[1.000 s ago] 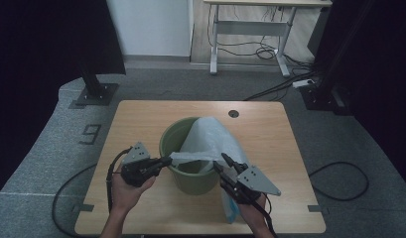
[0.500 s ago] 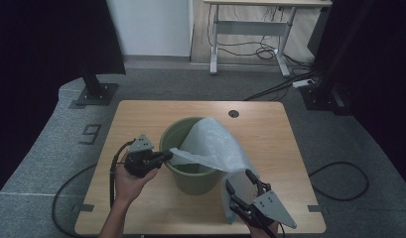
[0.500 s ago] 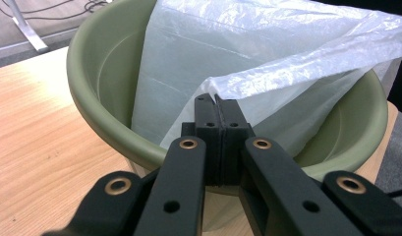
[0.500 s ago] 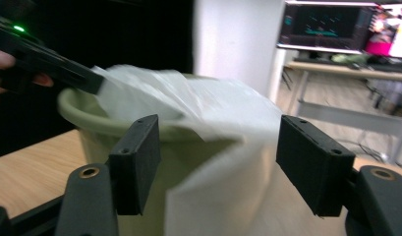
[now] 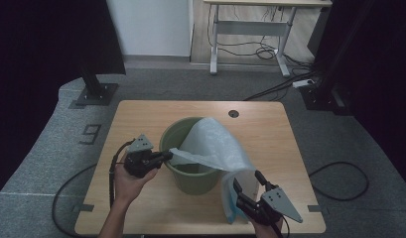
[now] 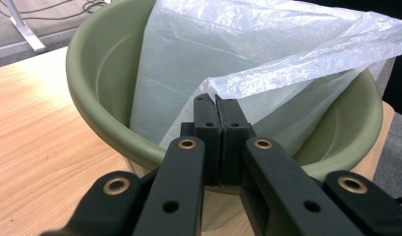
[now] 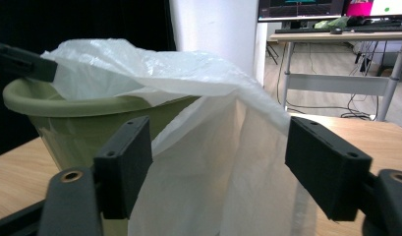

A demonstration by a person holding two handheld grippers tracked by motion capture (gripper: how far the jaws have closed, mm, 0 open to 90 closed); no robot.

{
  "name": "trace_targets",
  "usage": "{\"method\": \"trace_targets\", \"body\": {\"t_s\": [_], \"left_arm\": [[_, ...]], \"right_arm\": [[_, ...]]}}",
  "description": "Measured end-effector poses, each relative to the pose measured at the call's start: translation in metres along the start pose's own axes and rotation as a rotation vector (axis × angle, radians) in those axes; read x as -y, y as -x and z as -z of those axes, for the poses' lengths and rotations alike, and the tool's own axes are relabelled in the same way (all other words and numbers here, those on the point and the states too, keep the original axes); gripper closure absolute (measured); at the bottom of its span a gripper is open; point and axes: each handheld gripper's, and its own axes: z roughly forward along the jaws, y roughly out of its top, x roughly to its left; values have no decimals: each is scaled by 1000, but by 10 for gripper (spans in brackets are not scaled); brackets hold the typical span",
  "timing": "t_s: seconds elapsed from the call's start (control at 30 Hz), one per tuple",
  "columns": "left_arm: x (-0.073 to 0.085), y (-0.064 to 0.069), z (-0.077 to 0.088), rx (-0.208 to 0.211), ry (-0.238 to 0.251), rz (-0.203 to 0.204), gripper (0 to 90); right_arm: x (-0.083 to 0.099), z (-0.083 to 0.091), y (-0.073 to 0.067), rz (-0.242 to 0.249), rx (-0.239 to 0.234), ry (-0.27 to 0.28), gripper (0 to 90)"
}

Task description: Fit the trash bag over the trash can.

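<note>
A green bucket [image 5: 190, 173] stands mid-table with a white plastic bag [image 5: 210, 144] draped over its rim and down its near right side. My left gripper [image 5: 167, 155] is shut on the bag's edge [image 6: 223, 88] at the bucket's left rim [image 6: 105, 118]. My right gripper [image 5: 247, 184] sits low at the bucket's near right; its jaws have just been opening and stand wide apart. The hanging part of the bag [image 7: 223, 167] lies between them, and the pads [image 7: 125, 162] do not press on it. The bucket [image 7: 66, 128] is behind the bag there.
The wooden table [image 5: 270, 134] has a small hole [image 5: 234, 113] near its far edge. Grey floor mats surround it, with a black stand base [image 5: 94, 94] at the far left and a cable [image 5: 339, 183] on the right. A desk frame [image 5: 250, 34] stands behind.
My right gripper has let go of the bag, opened wide and moved down toward the table's near edge. My left gripper has kept its hold at the rim.
</note>
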Motion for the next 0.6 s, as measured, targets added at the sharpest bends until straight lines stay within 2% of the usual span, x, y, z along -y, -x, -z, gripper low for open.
{"method": "trace_targets", "body": {"t_s": [0.1, 0.23, 0.3, 0.33, 0.4, 0.43, 0.5, 0.6], "left_arm": [[0, 0, 2, -2, -1, -2, 883], [0, -1, 2, -2, -1, -3, 883], [0, -1, 2, -2, 0, -2, 883], [0, -1, 2, -2, 0, -2, 883], [1, -1, 2, -3, 1, -2, 882], [1, -1, 2, -4, 1, -2, 881], [1, -1, 2, -6, 1, -3, 881], [0, 0, 2, -6, -2, -5, 879]], "right_arm": [[-1, -2, 0, 7, 21, 4, 237], [-9, 4, 8, -3, 40, 29, 236], [-13, 6, 17, -6, 56, 19, 227], [-13, 6, 17, -6, 56, 19, 227], [-13, 5, 22, -30, 51, 7, 224], [-11, 3, 21, -48, 37, -15, 219], [-10, 2, 20, -49, 31, -20, 217], [-6, -2, 10, -39, 9, -23, 202]]}}
